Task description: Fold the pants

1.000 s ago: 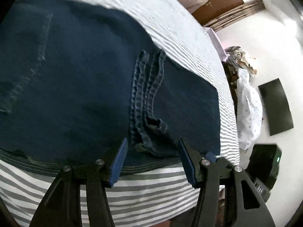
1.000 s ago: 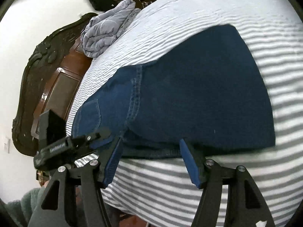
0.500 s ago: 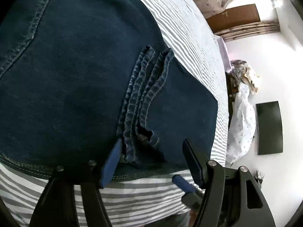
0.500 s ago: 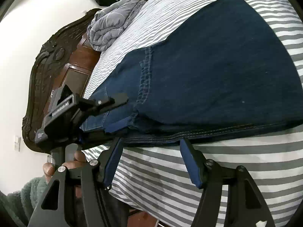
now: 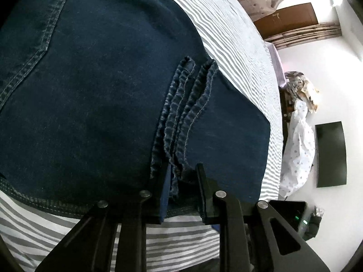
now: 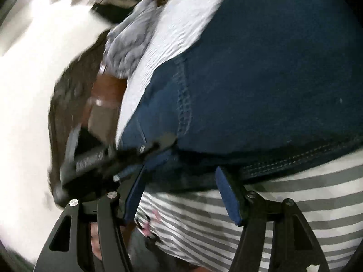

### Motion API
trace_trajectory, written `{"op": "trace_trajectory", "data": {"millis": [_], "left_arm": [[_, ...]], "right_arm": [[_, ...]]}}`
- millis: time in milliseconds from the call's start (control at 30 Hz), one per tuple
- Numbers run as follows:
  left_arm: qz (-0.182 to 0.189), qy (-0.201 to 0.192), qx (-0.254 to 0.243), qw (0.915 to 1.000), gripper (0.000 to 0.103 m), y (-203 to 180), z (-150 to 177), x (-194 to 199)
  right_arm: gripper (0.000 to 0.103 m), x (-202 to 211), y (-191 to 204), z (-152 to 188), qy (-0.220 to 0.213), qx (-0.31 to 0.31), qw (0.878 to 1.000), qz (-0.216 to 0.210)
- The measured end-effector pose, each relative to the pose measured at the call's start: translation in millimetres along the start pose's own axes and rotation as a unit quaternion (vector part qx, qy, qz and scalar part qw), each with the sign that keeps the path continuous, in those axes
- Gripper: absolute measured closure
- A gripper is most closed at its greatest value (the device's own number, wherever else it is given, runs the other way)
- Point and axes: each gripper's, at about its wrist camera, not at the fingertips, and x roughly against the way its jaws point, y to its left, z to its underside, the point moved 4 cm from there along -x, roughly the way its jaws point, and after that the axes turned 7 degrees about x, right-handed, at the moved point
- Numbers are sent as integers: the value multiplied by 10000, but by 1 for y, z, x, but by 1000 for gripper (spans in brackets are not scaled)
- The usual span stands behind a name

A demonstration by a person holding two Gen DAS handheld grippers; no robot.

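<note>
Dark blue jeans (image 5: 102, 102) lie folded on the striped bed sheet (image 5: 238, 34), with the stacked leg hems (image 5: 186, 113) running toward the near edge. My left gripper (image 5: 182, 176) is closing, and its blue pads pinch the near end of those hems. In the blurred right wrist view the jeans (image 6: 261, 79) fill the upper right. My right gripper (image 6: 179, 181) stands open at their near stitched edge, with the denim's edge just beyond its fingertips. The left gripper (image 6: 156, 151) shows there at the left, on the denim.
A dark carved headboard (image 6: 68, 95) and a folded grey blanket (image 6: 129, 52) sit past the bed's far end. A white spotted cloth (image 5: 297, 145), a dark wall panel (image 5: 331, 154) and a black device with green lights (image 5: 297, 215) lie to the right of the bed.
The left jaws have closed from wide apart onto the hem stack. The right gripper has dropped and rolled toward the jeans' near edge, and its view is now blurred.
</note>
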Motion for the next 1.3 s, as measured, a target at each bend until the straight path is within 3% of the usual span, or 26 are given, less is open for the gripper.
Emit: {"op": "trace_trajectory", "data": {"millis": [167,433,467,500,600,767,800,867,900,933,1033,1133,1300], "left_arm": [[226,-52,-43,9997,85,-4,0,11],[151,-55,-140,9998,86,-3,4,13],[144,-56,-135,9998,86,-2,4,12],[128,-41,-132,9998,86,-3,5,11],[110,-27,-51,9999,86,3,4,16],[275,101,-149,9995,82,4,10,26],[397,155,-155,9990,79,3,13,28],[670,236,-92,9974,58,0,17,29],[769,235,-39,9968,37,-1,17,30],[889,184,57,9959,29,-1,16,30],[1132,227,363,9926,29,-1,7,25],[1098,268,559,9920,29,6,-4,17],[1089,474,434,9920,29,-3,-12,-4]], "right_arm": [[43,-3,-12,7,-96,-521,9985,-169],[47,-9,-24,-8,-578,-1161,9913,-236],[52,-10,-26,-9,-598,-1226,9904,-220],[65,-12,-27,-10,-588,-1306,9894,-238],[86,-18,-30,-13,-525,-1406,9886,-95],[88,-16,-24,-18,-533,-1377,9886,-290],[88,-15,-23,-19,-539,-1410,9879,-357],[88,-17,-22,-20,-539,-1422,9876,-399],[88,-17,-21,-21,-529,-1405,9878,-406],[88,-17,-19,-21,-510,-1336,9889,-398],[90,-13,-19,-20,-480,-1247,9903,-390],[90,-12,-18,-24,-461,-1186,9910,-411],[90,-9,-16,-25,-467,-1155,9910,-492]]}}
